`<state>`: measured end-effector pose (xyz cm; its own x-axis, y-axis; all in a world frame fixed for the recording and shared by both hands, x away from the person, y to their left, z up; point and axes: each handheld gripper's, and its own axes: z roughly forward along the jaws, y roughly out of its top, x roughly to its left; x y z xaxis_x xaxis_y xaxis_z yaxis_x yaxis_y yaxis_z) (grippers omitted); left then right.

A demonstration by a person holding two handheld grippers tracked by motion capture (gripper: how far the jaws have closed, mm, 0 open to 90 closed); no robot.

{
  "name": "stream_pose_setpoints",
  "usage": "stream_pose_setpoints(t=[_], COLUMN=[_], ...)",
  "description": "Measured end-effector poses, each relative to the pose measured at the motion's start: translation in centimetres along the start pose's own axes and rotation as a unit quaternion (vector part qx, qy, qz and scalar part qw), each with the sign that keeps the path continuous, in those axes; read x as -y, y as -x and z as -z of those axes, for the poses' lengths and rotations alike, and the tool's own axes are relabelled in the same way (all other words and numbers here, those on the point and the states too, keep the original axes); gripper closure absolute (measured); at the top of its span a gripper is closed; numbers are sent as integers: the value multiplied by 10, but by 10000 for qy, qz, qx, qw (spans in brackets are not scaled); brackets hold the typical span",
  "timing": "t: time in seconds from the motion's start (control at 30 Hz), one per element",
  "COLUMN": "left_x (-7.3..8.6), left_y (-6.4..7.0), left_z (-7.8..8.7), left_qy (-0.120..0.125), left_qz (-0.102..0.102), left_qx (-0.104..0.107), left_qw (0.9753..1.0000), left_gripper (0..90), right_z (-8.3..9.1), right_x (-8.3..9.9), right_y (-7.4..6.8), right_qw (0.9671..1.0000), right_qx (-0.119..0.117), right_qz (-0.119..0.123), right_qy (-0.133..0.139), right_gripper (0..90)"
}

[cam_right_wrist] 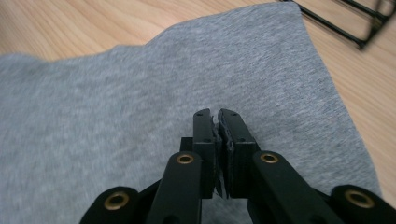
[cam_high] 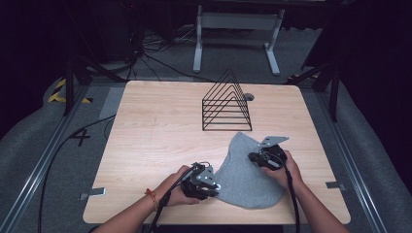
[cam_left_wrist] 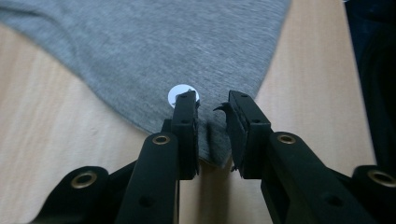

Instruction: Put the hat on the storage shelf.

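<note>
— Is the left gripper (cam_left_wrist: pixel 212 105) gripping anything?
— No, its jaws are standing apart, straddling the grey cloth's (cam_left_wrist: pixel 154 51) edge.
— The right gripper (cam_right_wrist: pixel 217 116)?
— Its jaws are pressing together above the cloth

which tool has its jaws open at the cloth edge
The left tool: its jaws stand apart, straddling the grey cloth edge. The right tool is shut over the cloth.

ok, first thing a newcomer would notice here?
The grey cloth spread on the near right of the wooden table, with the left gripper open at its edge by a small white sticker. Next, the black wire rack standing behind the cloth.
</note>
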<state>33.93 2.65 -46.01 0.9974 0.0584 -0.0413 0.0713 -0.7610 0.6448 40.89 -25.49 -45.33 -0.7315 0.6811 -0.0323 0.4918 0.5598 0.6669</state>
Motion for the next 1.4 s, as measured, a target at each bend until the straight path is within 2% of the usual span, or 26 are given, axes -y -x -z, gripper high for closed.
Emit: stream_pose_setpoints(t=[0.07, 0.3, 0.33, 0.43, 0.47, 0.53, 0.57, 0.63, 0.7, 0.73, 0.77, 0.8, 0.83, 0.9, 0.93, 0.97, 1.0, 1.03, 1.13, 1.2, 1.3, 1.4], left_x=[-2, -23, -26, -35, -37, -40, -41, -40, -38, -36, -34, -33, -30, -24, -21, -19, -17, -14, -8, -6, -3, -2], left_y=[3, 25, 27, 30, 31, 30, 29, 26, 20, 15, 8, 2, -9, -27, -39, -46, -56, -67, -86, -92, -100, -100], left_z=[-2, -21, -24, -32, -34, -36, -35, -28, -15, -8, 1, 7, 15, 23, 25, 26, 25, 23, 18, 12, 2, -1], left_qy=[27, 35, 39, 79, 96, 106, 97, 187, 370, 501, 549, 620, 661, 634, 614, 548, 507, 524, 538, 549, 395, 343], left_qz=[-19, -251, -326, -365, -399, -374, -460, -463, -407, -290, -252, -138, -56, 124, 282, 273, 395, 568, 716, 729, 802, 829], left_qx=[0, 260, 271, 325, 294, 324, 293, 241, 118, -3, -111, -190, -424, -799, -964, -1083, -1192, -1227, -1390, -1480, -1411, -1329], left_qw=[10000, 9993, 9991, 9988, 9987, 9987, 9985, 9985, 9984, 9983, 9981, 9978, 9969, 9947, 9930, 9922, 9908, 9894, 9862, 9848, 9859, 9871], left_gripper=[737, 743, 742, 735, 723, 696, 683, 634, 621, 615, 609, 609, 609, 612, 612, 615, 615, 615, 615, 617, 616, 628], right_z=[-4, -26, -29, -34, -36, -36, -35, -24, -11, -5, 8, 8, 13, 26, 31, 36, 38, 41, 47, 49, 49, 46], right_x=[-5, -30, -32, -38, -39, -40, -39, -36, -31, -28, -20, -20, -17, -6, 0, 6, 9, 13, 25, 33, 43, 48], right_y=[-2, -19, -22, -31, -34, -37, -38, -37, -36, -36, -40, -40, -42, -52, -57, -63, -67, -72, -83, -88, -91, -87], right_qw=[10000, 9991, 9987, 9980, 9977, 9977, 9977, 9977, 9975, 9975, 9974, 9974, 9970, 9961, 9953, 9948, 9944, 9937, 9921, 9917, 9917, 9929], right_qx=[-24, -306, -349, -428, -443, -429, -375, -381, -347, -329, -304, -304, -333, -418, -531, -613, -655, -730, -906, -968, -1016, -955], right_qz=[52, 306, 363, 473, 508, 519, 562, 496, 461, 479, 497, 497, 543, 650, 664, 668, 705, 734, 785, 801, 777, 712], right_qy=[-15, -48, -41, -20, 0, 8, 33, 253, 403, 413, 435, 435, 440, 419, 465, 467, 448, 419, 357, 288, 138, -11], right_gripper=[856, 859, 859, 852, 823, 778, 759, 757, 753, 753, 752, 752, 752, 754, 755, 760, 761, 763, 768, 774, 779, 781])
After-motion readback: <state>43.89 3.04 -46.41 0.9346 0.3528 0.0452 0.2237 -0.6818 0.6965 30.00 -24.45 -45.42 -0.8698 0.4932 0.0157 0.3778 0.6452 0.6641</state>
